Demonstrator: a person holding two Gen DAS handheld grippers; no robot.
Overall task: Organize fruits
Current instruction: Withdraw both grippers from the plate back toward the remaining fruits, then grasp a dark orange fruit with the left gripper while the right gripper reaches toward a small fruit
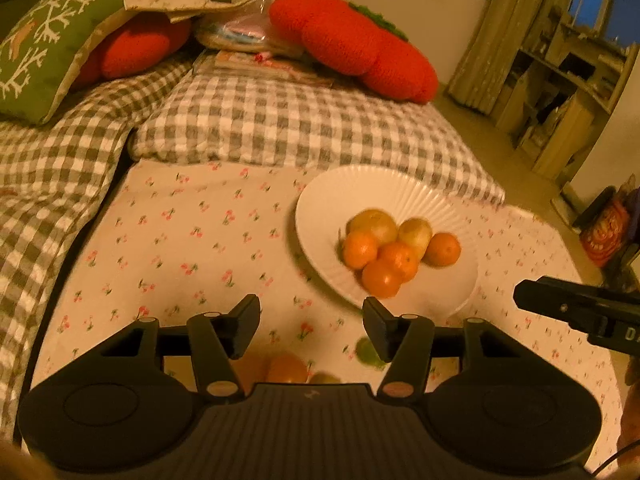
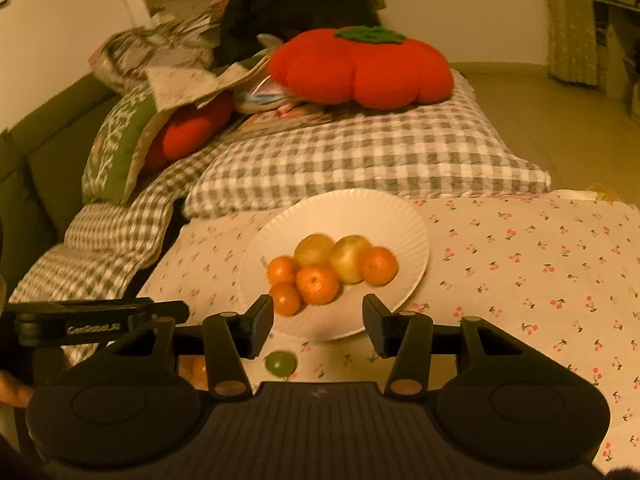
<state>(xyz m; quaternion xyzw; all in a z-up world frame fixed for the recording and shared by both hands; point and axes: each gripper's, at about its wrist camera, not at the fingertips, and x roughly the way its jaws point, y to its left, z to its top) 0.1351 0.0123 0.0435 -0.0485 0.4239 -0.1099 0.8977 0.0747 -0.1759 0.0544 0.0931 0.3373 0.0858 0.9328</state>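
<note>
A white ribbed plate [image 1: 340, 200] [image 2: 340, 212] on the cherry-print cloth holds several oranges [image 1: 382, 278] [image 2: 318, 283] and two yellow-green fruits [image 1: 374, 224] [image 2: 314, 249]. My left gripper [image 1: 311, 328] is open and empty, just before the plate's near edge. Below it lie an orange fruit [image 1: 286, 368] and two small green fruits [image 1: 366, 350], one [image 1: 324, 378] partly hidden by the gripper body. My right gripper [image 2: 318, 326] is open and empty over the plate's near rim, with a green fruit [image 2: 280, 362] on the cloth below it.
A grey checked quilt [image 1: 280, 120] [image 2: 360, 152] lies behind the cloth. Red pumpkin cushions [image 1: 352, 40] [image 2: 360, 66] and a green cushion [image 1: 48, 48] sit on it. The other gripper shows at the right edge [image 1: 576, 308] and left edge [image 2: 92, 320]. Shelves [image 1: 560, 80] stand far right.
</note>
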